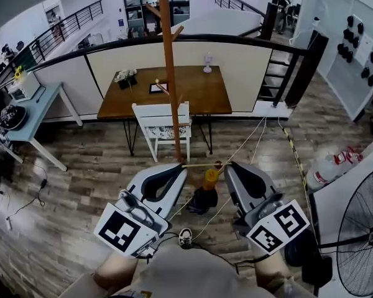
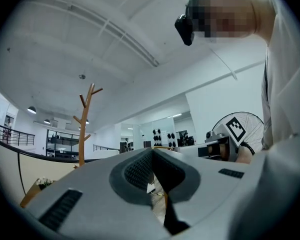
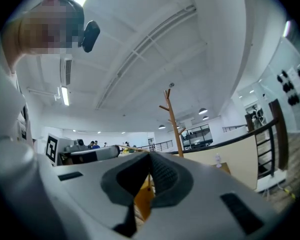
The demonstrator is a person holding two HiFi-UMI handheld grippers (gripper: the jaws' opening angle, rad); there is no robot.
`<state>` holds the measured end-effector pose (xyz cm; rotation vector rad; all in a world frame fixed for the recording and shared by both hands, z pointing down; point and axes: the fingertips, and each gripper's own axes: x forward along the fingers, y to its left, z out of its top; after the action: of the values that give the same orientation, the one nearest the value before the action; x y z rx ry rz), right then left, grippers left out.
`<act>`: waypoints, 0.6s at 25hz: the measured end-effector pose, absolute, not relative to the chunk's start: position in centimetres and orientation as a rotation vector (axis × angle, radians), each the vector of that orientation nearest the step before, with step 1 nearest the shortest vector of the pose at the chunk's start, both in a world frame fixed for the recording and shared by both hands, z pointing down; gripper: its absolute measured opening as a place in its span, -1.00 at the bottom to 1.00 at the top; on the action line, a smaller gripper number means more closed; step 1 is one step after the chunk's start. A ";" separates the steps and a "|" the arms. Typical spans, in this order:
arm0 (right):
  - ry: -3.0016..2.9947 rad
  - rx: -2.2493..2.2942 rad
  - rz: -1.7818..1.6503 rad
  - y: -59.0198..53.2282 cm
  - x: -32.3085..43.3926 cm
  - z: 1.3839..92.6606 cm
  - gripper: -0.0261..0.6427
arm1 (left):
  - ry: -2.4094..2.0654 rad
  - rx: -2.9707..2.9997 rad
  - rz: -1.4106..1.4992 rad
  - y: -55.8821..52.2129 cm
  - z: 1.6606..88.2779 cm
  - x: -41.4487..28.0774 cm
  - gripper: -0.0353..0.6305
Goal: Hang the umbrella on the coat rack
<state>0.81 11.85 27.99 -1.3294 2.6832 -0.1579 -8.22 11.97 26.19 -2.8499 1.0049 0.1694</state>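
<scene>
The umbrella (image 1: 205,194) hangs low between my two grippers, its yellow-orange handle (image 1: 210,177) above a dark folded body. A thin tan loop (image 1: 202,164) is stretched level between the gripper tips. My left gripper (image 1: 181,166) is shut on one end of it and my right gripper (image 1: 230,165) on the other. The wooden coat rack (image 1: 168,73) stands just ahead, behind a white chair. It also rises ahead as the coat rack (image 2: 82,129) in the left gripper view and the coat rack (image 3: 172,121) in the right gripper view. The yellow handle (image 3: 142,201) shows below the right jaws.
A white chair (image 1: 161,126) and a brown table (image 1: 199,89) stand around the rack's foot. White cables (image 1: 248,144) cross the wood floor. A black fan (image 1: 360,228) and a white cylinder (image 1: 326,166) are at the right, a pale desk (image 1: 40,107) at the left.
</scene>
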 end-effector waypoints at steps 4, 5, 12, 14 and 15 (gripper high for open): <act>2.671 -1.354 -0.142 7.8 -0.5 27.7 -0.89 | 0.970 -2.853 0.175 7.9 25.9 -9.6 -0.89; 2.670 -1.359 -0.137 7.0 -0.9 27.7 -0.89 | 0.963 -2.855 0.176 7.0 25.9 -9.9 -0.89; 2.659 -1.386 -0.151 2.1 -1.8 28.0 -0.89 | 0.942 -2.876 0.185 2.4 26.3 -10.9 -0.89; 2.660 -1.390 -0.154 1.1 -2.0 28.0 -0.89 | 0.934 -2.877 0.181 1.4 26.3 -11.0 -0.89; 2.661 -1.389 -0.151 0.6 -2.1 27.9 -0.89 | 0.932 -2.876 0.182 1.0 26.3 -11.1 -0.89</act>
<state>-2.09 0.55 27.94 -1.3890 2.6614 -0.1514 -11.13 0.99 26.28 -2.8756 0.9321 0.1820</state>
